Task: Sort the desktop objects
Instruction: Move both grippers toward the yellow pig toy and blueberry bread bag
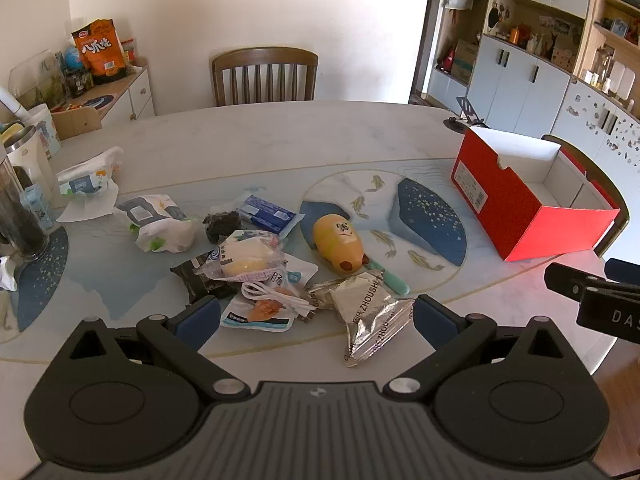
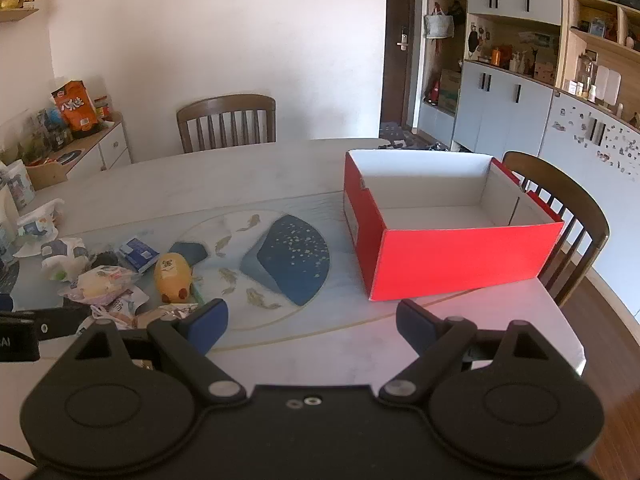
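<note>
Several snack packets lie heaped on the table's left half: a silver foil pack (image 1: 370, 312), a clear bag with a yellow bun (image 1: 244, 258), a white cable (image 1: 276, 294), a blue packet (image 1: 268, 214) and a yellow mouse-shaped toy (image 1: 340, 242) (image 2: 172, 276). An empty red box (image 2: 460, 256) (image 1: 516, 204) stands at the right. My left gripper (image 1: 316, 316) hangs open just above the near edge of the heap, nothing between its fingers. My right gripper (image 2: 312, 322) is open over bare table in front of the box; its body (image 1: 596, 296) shows at the left wrist view's right edge.
Wooden chairs stand at the far side (image 1: 264, 76) and behind the box (image 2: 560, 216). Jars and a kettle (image 1: 20, 184) crowd the table's left edge. A side cabinet (image 1: 116, 92) holds snack bags; cupboards (image 2: 520, 112) line the right wall. The table's near edge (image 2: 560, 320) is close.
</note>
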Demonstrator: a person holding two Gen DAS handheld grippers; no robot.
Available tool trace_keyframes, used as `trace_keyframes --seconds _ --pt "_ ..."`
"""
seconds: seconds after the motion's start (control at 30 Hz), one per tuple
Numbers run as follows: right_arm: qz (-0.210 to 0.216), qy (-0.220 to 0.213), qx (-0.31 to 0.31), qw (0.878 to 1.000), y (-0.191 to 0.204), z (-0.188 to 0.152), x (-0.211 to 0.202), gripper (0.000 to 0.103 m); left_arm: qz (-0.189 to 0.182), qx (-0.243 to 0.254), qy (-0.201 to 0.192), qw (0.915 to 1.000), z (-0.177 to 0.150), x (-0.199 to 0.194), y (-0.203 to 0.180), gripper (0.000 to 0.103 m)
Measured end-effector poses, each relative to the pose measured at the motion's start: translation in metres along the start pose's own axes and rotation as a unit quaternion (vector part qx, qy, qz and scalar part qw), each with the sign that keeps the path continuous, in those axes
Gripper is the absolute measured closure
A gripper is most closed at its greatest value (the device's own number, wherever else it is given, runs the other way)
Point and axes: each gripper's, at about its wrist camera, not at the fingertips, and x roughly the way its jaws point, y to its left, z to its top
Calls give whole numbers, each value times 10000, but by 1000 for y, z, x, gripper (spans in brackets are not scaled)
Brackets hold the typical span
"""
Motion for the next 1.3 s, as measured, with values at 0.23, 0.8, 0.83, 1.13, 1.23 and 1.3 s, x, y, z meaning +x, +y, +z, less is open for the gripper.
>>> trace_keyframes --seconds 0.23,0.8,0.83,1.13,1.23,1.3 --pt "75 12 -45 10000 6 1 0 12 -50 -28 -19 10000 0 1 7 0" --pt "158 -46 -210 9996 31 3 3 12 -248 -71 -111 9996 4 5 28 0" --pt "149 -48 -212 9997 33 3 3 12 -258 -69 -118 9996 5 4 30 0" --pt "60 -85 -214 9997 50 6 4 12 -184 26 -196 9996 7 7 44 0" --pt "39 -108 -211 9997 56 6 4 12 -181 74 -240 9995 7 6 49 0" --pt "23 -132 -208 9997 61 7 5 12 -232 123 -292 9992 7 5 52 0"
